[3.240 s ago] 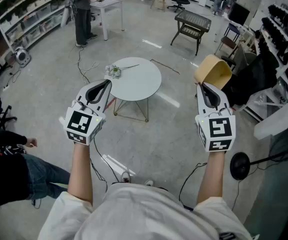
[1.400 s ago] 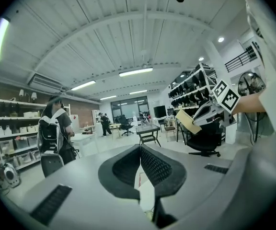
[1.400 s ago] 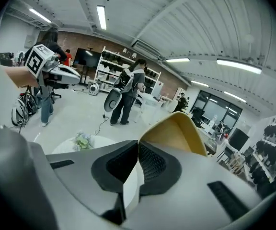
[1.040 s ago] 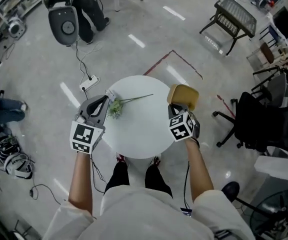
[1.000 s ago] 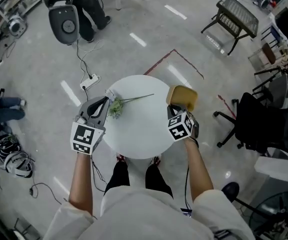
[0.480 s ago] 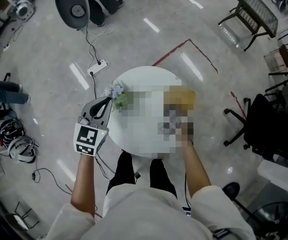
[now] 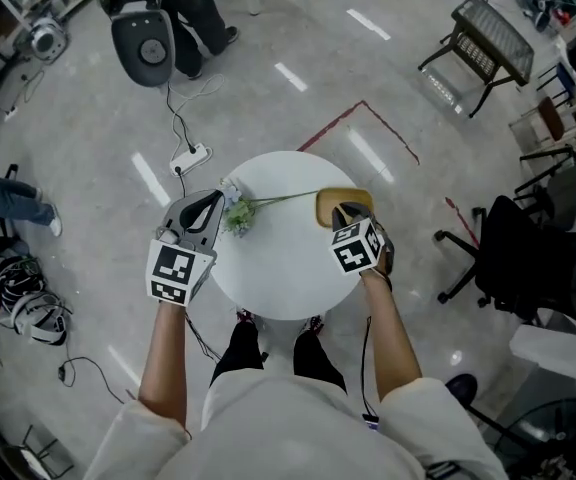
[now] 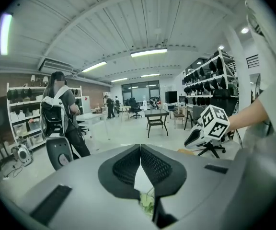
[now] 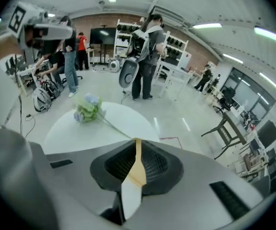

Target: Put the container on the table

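Note:
A tan, thin-walled container (image 7: 342,200) is over the right part of the round white table (image 7: 278,278). My right gripper (image 7: 347,214) is shut on its rim. In the right gripper view the tan wall (image 9: 136,168) shows as a thin strip pinched between the jaws. I cannot tell whether the container touches the tabletop. A small flower sprig (image 7: 238,215) with a long stem lies on the table's left part; its blossoms (image 9: 87,108) face the right gripper. My left gripper (image 7: 211,198) hovers at the table's left edge beside the sprig, shut (image 8: 140,147) on nothing.
A person (image 7: 196,3) and a grey office chair (image 7: 150,46) stand beyond the table at the back left. A power strip (image 7: 191,156) with cables lies on the floor nearby. A black chair (image 7: 523,253) is on the right, and a metal-frame table (image 7: 488,33) at the back right.
My right gripper has carried the container leftward from the table's right edge to over the tabletop. The left gripper has stayed shut beside the flower.

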Available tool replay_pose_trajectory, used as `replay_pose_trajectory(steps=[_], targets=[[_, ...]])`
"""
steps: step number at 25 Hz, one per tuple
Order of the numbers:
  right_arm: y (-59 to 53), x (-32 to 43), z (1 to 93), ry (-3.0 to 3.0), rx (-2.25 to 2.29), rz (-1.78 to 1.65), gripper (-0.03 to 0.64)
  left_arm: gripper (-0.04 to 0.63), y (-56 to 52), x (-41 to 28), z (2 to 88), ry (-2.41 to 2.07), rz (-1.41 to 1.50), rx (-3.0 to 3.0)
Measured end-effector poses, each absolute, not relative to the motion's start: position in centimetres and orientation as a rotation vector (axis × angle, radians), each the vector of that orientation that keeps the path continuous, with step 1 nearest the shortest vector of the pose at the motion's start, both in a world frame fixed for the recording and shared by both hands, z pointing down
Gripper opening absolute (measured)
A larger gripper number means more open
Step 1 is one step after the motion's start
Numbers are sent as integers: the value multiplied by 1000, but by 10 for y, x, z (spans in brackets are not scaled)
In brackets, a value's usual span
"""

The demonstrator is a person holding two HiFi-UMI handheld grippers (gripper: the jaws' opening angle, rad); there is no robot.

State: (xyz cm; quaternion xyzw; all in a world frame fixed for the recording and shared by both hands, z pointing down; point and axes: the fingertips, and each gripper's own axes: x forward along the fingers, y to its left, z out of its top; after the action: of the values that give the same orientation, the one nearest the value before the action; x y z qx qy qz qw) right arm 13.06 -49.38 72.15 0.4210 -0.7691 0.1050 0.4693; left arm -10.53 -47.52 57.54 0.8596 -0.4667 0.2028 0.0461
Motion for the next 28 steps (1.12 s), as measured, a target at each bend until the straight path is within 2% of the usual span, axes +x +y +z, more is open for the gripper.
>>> replay_pose_trajectory(steps=[2, 9, 13, 22, 28], targets=[[-504, 152, 662, -1931, 1139, 235, 18, 20, -479, -91, 540, -1449, 585, 2665], [-501, 212, 474, -2108, 1457, 159, 14, 20, -483, -52, 424, -1503, 440, 2801], [-474, 210, 395, -2155, 1572, 34, 12, 20, -473, -62, 374, -1517, 361, 2859], [-410, 213, 279, -2160, 1703, -252, 12, 20, -440, -55, 290, -1513, 219, 2999], [-384, 206, 249, -2163, 1721, -364, 12, 20, -415, -50, 259, -1497, 153, 3104]])
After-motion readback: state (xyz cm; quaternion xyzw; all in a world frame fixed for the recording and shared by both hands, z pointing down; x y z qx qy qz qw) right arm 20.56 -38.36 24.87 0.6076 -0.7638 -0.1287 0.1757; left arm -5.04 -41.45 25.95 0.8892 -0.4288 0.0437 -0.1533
